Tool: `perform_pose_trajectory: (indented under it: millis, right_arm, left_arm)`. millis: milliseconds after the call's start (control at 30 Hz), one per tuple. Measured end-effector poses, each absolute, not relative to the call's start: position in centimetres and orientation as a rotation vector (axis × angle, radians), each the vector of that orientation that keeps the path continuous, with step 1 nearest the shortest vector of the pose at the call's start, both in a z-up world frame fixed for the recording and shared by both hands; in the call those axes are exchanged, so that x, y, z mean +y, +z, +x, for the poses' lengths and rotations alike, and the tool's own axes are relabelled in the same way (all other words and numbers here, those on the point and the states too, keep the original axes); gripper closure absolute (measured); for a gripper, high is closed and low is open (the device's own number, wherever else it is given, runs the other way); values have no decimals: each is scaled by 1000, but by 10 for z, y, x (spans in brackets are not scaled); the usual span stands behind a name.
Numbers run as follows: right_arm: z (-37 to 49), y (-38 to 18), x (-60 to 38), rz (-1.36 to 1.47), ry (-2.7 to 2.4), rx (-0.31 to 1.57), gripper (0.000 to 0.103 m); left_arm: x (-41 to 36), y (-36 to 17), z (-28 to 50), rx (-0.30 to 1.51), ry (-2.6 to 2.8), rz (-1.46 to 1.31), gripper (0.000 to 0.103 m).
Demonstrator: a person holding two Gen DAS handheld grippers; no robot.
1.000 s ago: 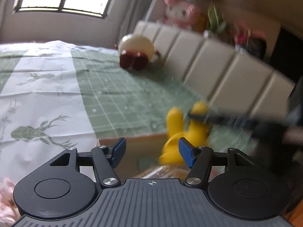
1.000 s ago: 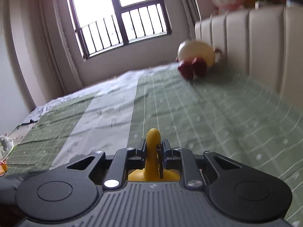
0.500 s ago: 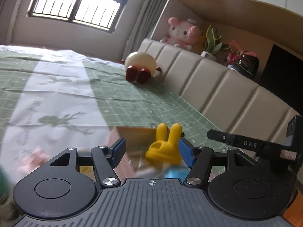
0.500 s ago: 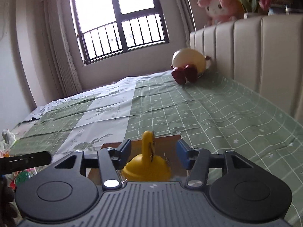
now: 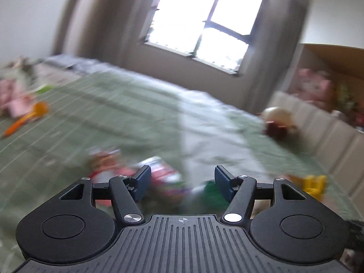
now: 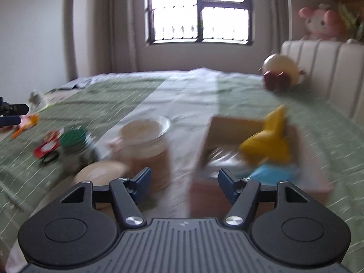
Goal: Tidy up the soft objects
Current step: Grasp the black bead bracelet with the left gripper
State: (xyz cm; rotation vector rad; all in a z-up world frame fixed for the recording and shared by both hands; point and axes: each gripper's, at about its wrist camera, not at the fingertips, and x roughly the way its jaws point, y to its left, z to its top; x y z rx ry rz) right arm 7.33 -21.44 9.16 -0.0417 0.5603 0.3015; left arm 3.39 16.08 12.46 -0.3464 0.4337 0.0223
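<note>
Lying in the cardboard box (image 6: 229,122), yellow toy (image 6: 268,143) sits beyond right fingers (image 6: 227,187).

Light source: daylight from the window (image 6: 200,11), blown out white in both views.
Room: soft, fairly dim, with no hard shadows.
Left wrist blur: heavy smear across the bed (image 5: 113,113).
Right wrist blur: milder.
Sharpest: the tool bodies.
Edges: fisheye bending, dark corners.

barred window (image 6: 200,11), padded headboard (image 6: 329,72), green bedspread (image 6: 318,122)
</note>
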Motion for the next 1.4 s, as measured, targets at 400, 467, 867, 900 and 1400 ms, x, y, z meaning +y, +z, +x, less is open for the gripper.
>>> perform_pose_trajectory:
  millis: [400,467,867,900,1400]
  right_arm:
    - [49,62,-158,-160,316,586,37]
    - [45,60,-153,-188,309,580,37]
    - [32,60,-147,-211,321,571,37]
    - [31,60,-148,-211,322,570,37]
    - [26,58,-141,-214,338,578,37]
  left_arm:
    - [195,55,54,582,78,-297,37]
    - [192,50,57,569,80,-251,37]
    - [181,34,97,650,94,-181,70]
    - [181,31,100,671,106,-180,70]
    - [180,27,105,706,76,-149,91]
